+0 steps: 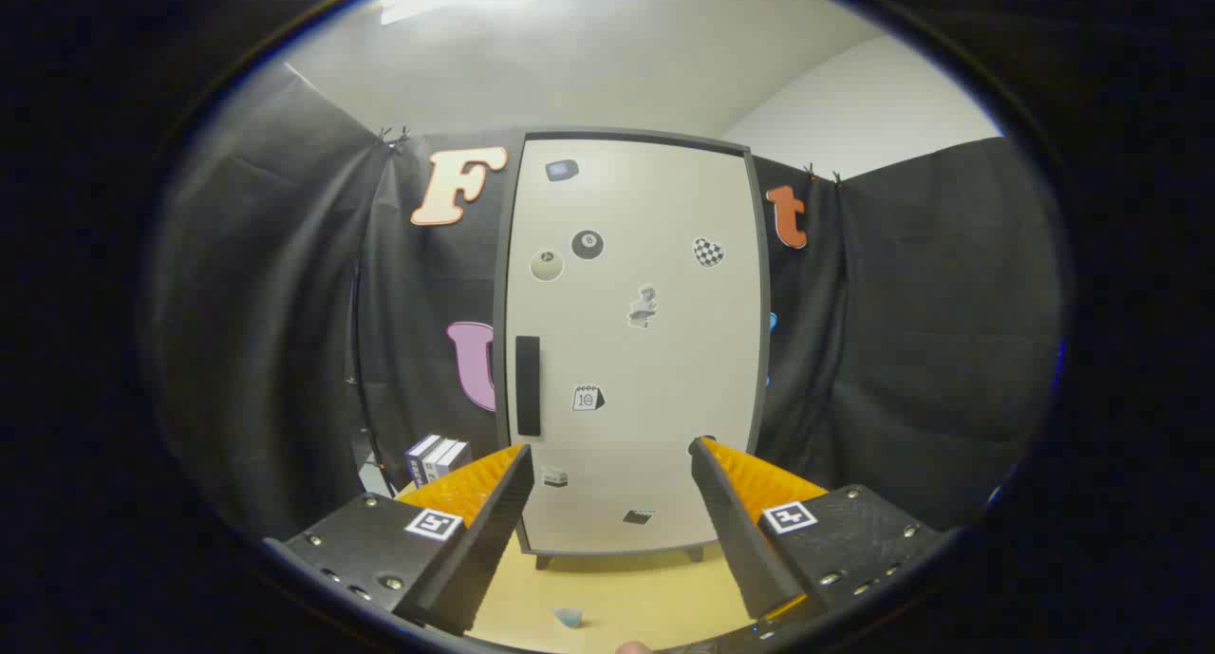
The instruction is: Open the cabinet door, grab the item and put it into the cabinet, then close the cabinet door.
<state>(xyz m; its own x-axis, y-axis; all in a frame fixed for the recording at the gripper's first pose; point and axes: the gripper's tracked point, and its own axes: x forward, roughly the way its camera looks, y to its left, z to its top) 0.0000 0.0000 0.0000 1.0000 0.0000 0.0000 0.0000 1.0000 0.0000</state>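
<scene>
A tall white cabinet (631,341) with a dark frame stands on the wooden table (626,592), its door shut. A black vertical handle (528,385) sits on the door's left side, and several small stickers dot the door. My gripper (607,459) is open, its fingers spread wide with nothing between them, held in front of the cabinet's lower half and apart from it. A small boxed item (438,457), white and dark, stands to the left of the cabinet, just beyond my left finger.
A small pale blue-grey bit (569,617) lies on the table between my fingers, near the front. Black cloth walls close in the booth on both sides and behind the cabinet.
</scene>
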